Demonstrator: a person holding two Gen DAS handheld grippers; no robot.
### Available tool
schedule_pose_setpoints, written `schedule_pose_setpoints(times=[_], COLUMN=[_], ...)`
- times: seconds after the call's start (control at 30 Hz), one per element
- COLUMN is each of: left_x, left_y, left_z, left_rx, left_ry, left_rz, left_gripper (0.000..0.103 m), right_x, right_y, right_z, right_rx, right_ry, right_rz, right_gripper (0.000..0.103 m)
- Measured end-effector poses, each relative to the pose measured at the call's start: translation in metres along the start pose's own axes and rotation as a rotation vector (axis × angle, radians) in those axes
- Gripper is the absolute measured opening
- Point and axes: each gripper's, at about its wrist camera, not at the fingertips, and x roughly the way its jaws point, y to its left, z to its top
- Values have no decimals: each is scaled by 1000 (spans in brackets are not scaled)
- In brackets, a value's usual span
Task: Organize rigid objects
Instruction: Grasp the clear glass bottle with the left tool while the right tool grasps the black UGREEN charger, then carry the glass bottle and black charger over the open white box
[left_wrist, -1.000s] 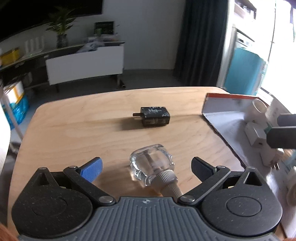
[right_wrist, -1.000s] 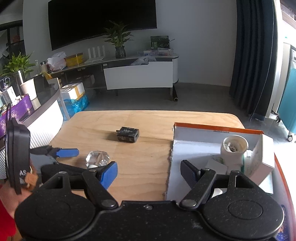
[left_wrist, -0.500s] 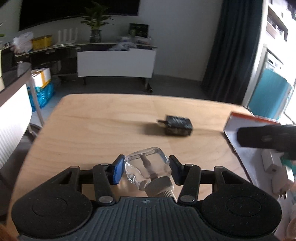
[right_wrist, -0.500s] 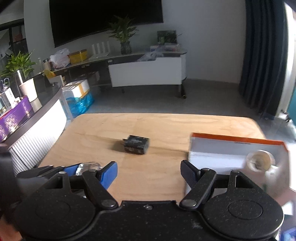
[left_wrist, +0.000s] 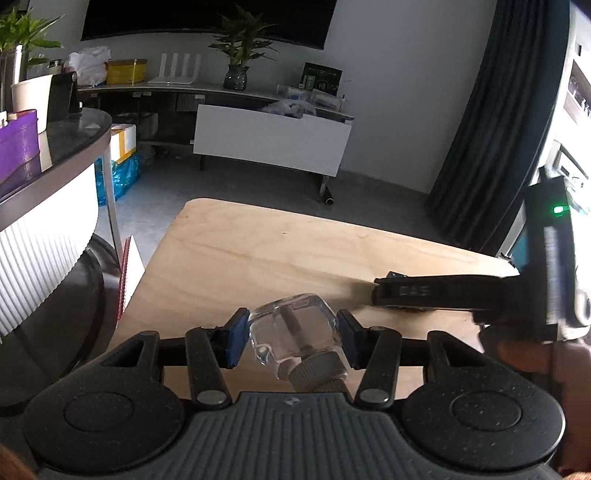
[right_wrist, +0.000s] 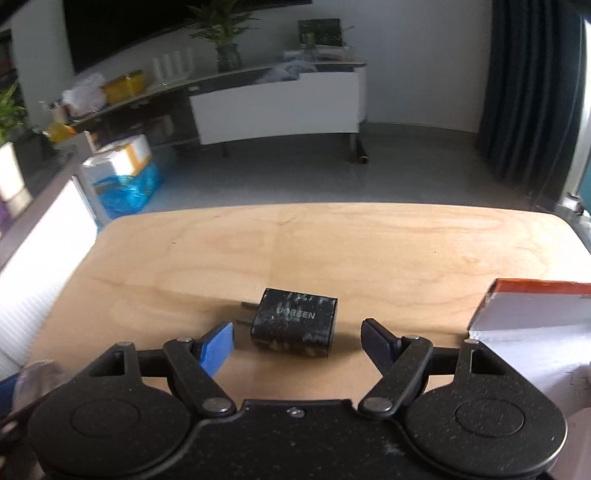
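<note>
Left gripper (left_wrist: 289, 341) jaws just closed; now clamped on bottle (left_wrist: 295, 332), lifted slightly off table (left_wrist: 280, 254). Right gripper (right_wrist: 297, 338) wide open, empty, now down over charger (right_wrist: 295, 321), which lies between fingers, untouched. Box (right_wrist: 535, 314) to right of it. Next likely: close on charger.

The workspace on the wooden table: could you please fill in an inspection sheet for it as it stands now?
Surface: wooden table, mostly bare.
Job's things: clear glass bottle with a ribbed cap, lifted off the table; black charger lying flat, prongs pointing left; orange-edged box at the right edge.
Clutter: nothing seen on the table.
Grippers: left gripper shut on the bottle, jaws pressing its sides; right gripper open, jaws either side of the charger, not touching it.
Cables: nothing seen.
Surroundings: white cabinet, potted plant, dark curtain, blue bag on the floor.
</note>
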Motion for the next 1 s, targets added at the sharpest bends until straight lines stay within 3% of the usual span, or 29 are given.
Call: schedule_pose_setpoints(times=[0.07, 0.1, 0.13, 0.37, 1.0], left_x=[2, 2, 2, -10, -86], left_y=[3, 5, 5, 3, -34], left_z=[1, 1, 1, 2, -8], left_rx=[-12, -17, -16, -18, 11], left_ry=[1, 4, 1, -7, -16], left_rz=[-2, 1, 7, 7, 19], left_gripper=[51, 51, 51, 51, 51], right_x=[4, 4, 2, -24, -193], right_y=[6, 9, 12, 10, -19], right_z=[-1, -1, -1, -8, -59], right_rx=[-20, -40, -50, -63, -58], right_ry=[-20, -25, -33, -38, -171], right_rz=[-14, -31, -36, -1, 46], right_gripper=[88, 74, 73, 73, 73])
